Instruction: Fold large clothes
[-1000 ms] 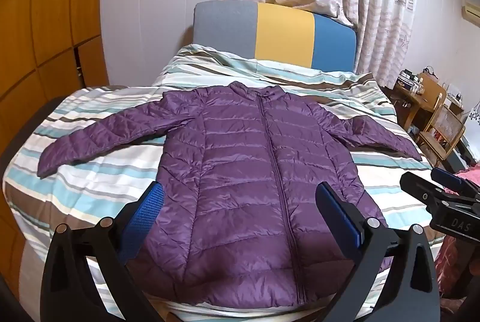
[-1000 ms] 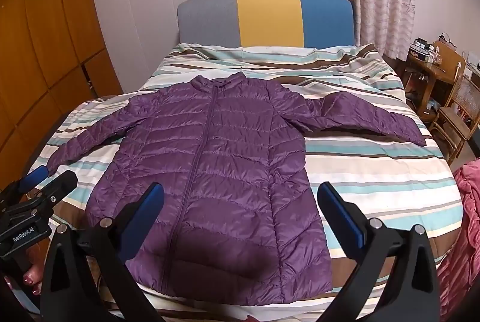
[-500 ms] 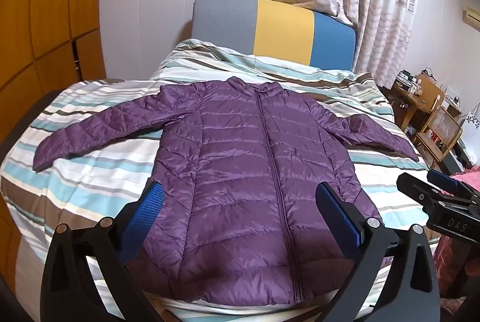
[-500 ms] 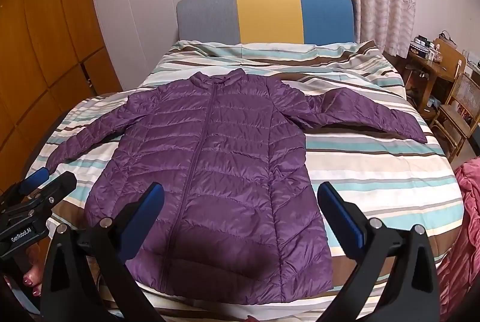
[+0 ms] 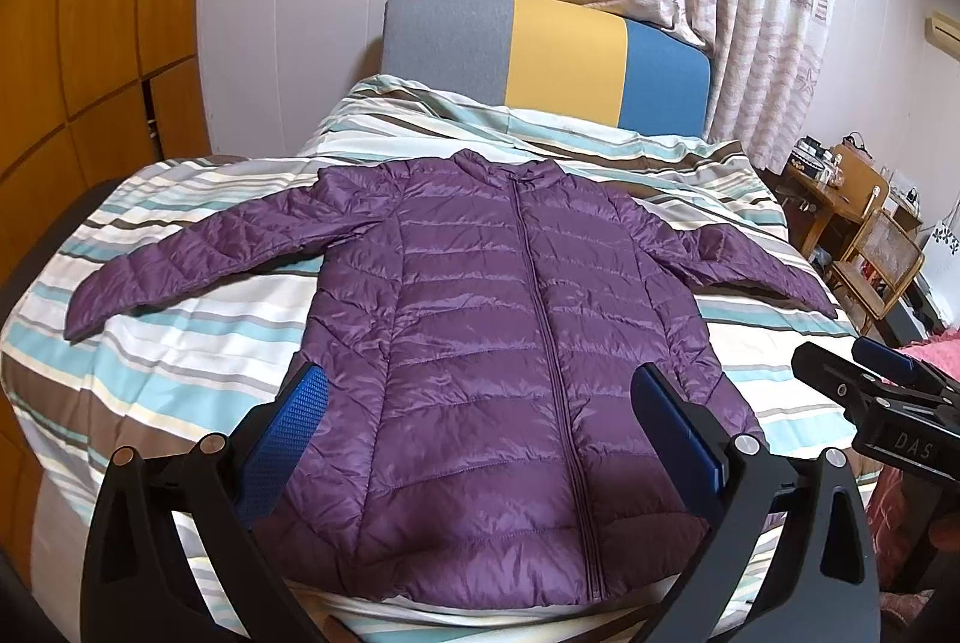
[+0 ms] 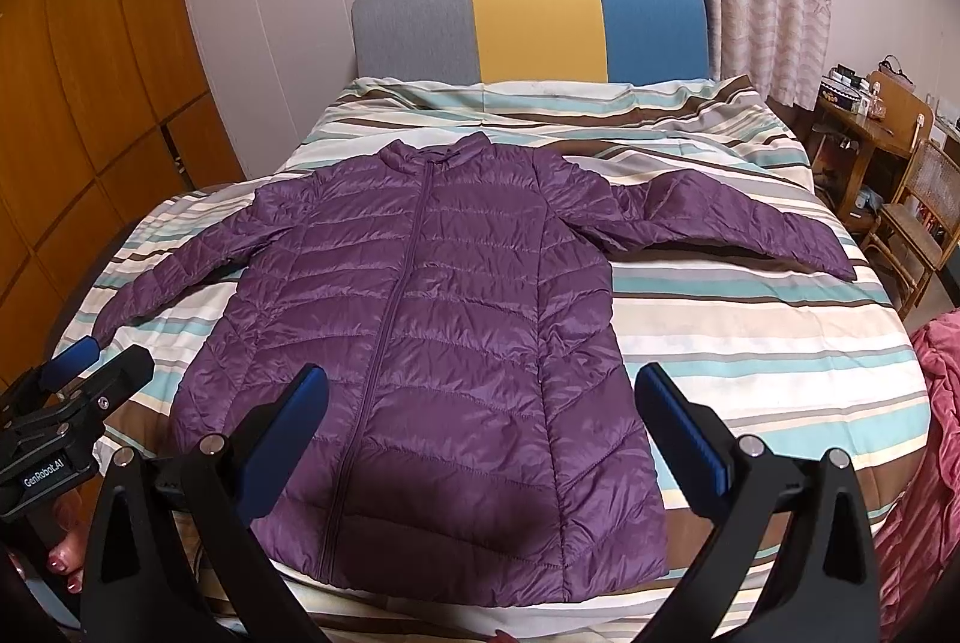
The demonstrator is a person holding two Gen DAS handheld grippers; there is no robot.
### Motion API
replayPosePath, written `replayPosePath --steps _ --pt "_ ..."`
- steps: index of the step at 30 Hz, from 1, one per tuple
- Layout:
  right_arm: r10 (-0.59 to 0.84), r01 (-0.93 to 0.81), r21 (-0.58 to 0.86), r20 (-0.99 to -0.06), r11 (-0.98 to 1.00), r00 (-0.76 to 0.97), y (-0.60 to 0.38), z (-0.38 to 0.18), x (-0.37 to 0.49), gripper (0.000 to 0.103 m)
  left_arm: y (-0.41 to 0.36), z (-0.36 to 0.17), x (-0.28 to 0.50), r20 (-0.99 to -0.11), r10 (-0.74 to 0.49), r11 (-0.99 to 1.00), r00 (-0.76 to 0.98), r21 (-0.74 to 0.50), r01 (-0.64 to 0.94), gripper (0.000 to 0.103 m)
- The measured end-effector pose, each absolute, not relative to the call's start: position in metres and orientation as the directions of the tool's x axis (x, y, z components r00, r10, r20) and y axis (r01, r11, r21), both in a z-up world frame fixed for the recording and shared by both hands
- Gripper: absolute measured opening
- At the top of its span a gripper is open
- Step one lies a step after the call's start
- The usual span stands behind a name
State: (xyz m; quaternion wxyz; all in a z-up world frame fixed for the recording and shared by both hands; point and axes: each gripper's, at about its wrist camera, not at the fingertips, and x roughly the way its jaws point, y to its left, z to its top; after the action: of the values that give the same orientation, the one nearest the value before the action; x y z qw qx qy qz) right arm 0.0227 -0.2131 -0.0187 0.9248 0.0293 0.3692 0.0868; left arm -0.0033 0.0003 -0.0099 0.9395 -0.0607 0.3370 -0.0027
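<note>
A purple quilted down jacket [image 5: 498,337] lies flat and zipped on the striped bed, front up, collar toward the headboard, both sleeves spread out to the sides. It also shows in the right wrist view [image 6: 432,331]. My left gripper [image 5: 480,421] is open and empty, held above the jacket's hem. My right gripper [image 6: 480,421] is open and empty, above the hem as well. The right gripper also shows at the right edge of the left wrist view [image 5: 870,379]. The left gripper shows at the left edge of the right wrist view [image 6: 78,373].
The bed has a striped cover [image 5: 180,337] and a grey, yellow and blue headboard [image 5: 564,49]. A wooden wardrobe [image 5: 90,43] stands at the left. A wooden desk and chair [image 6: 912,187] stand at the right. A pink cloth [image 6: 936,433] lies by the bed's right edge.
Both views have crept slightly nearer and the jacket sits a little higher in frame. The jacket has not moved and both grippers stay open.
</note>
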Motion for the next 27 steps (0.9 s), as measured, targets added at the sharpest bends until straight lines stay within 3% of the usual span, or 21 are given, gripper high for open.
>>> replayPosePath --steps 27 --pt "0.187 -0.140 0.125 -0.687 0.982 0.702 -0.2114 -0.0223 0.0237 0.101 -0.0003 -0.0144 -0.0003 -0.665 -0.045 0.992 0.746 -0.120 -0.047 0.100"
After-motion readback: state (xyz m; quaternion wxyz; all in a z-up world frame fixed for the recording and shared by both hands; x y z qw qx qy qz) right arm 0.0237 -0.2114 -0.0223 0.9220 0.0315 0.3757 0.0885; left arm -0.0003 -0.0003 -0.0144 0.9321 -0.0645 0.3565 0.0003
